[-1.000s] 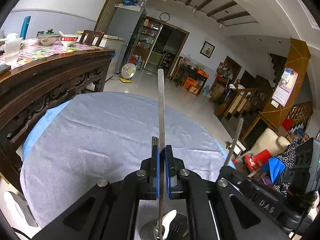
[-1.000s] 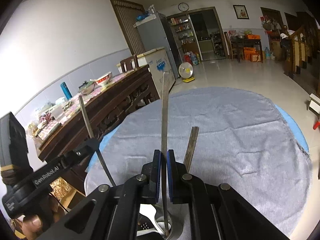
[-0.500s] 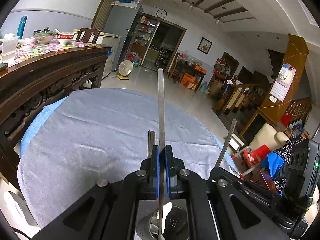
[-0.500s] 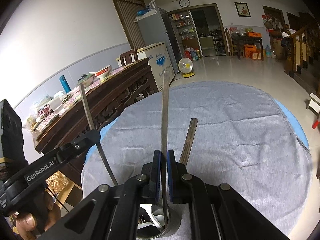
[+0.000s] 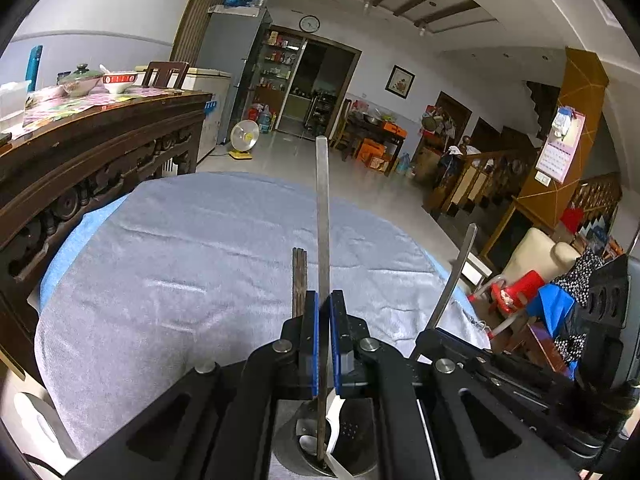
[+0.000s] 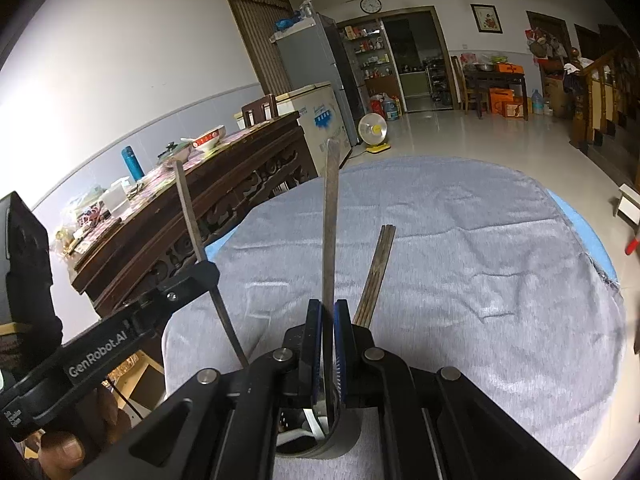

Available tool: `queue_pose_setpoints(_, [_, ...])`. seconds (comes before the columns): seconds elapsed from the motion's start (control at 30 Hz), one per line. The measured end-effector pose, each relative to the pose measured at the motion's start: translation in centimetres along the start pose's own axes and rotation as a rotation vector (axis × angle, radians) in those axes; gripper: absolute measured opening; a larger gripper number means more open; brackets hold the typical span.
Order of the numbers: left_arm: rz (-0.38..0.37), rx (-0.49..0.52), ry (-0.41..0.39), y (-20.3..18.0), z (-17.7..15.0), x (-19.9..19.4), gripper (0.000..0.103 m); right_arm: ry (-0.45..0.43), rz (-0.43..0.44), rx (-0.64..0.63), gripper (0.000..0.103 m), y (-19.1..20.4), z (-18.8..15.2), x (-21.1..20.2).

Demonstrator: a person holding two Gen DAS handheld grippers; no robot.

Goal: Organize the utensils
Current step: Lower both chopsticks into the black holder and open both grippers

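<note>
Utensils were what I had in both grippers at this moment. My left gripper (image 5: 324,344) had its blue pads pressed together on a flat metal handle (image 5: 322,216) that stood up almost straight, and its lower end went down into the metal holder (image 5: 352,436) below the jaws. My right gripper (image 6: 328,344) pinched a second metal handle (image 6: 331,216) in the same way, over the same holder (image 6: 340,440).

From the left camera I looked into the holder from above: I saw its perforated bottom and a white spoon (image 5: 334,416) lying inside. The right camera showed more of the outer wall of the holder, standing on the grey cloth (image 6: 480,280) near the close edge of the round table.

A pair of dark chopsticks (image 5: 299,280) stood in the holder too. In the left view they rose just beside the left pad; in the right view the chopsticks (image 6: 378,276) leaned to the right of the gripper.

Only the right camera showed the hand (image 6: 60,452) of the person under the left gripper body. Only the left camera showed the red stool (image 5: 516,290) and the cream chair (image 5: 532,256) beyond the table.
</note>
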State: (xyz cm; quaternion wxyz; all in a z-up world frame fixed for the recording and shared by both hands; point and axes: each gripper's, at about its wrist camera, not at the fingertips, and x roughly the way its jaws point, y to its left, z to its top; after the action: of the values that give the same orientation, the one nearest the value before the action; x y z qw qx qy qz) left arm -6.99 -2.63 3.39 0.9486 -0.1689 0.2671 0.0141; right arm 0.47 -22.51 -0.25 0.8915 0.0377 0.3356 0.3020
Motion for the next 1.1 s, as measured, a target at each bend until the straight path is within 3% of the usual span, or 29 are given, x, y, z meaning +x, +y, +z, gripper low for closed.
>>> queue_pose_setpoints(1.1, [-0.016, -0.039, 0.085, 1.3, -1.5, 0.8, 0.006, 0.049, 0.014, -0.004, 0.008, 0.4, -2.2, -0.1])
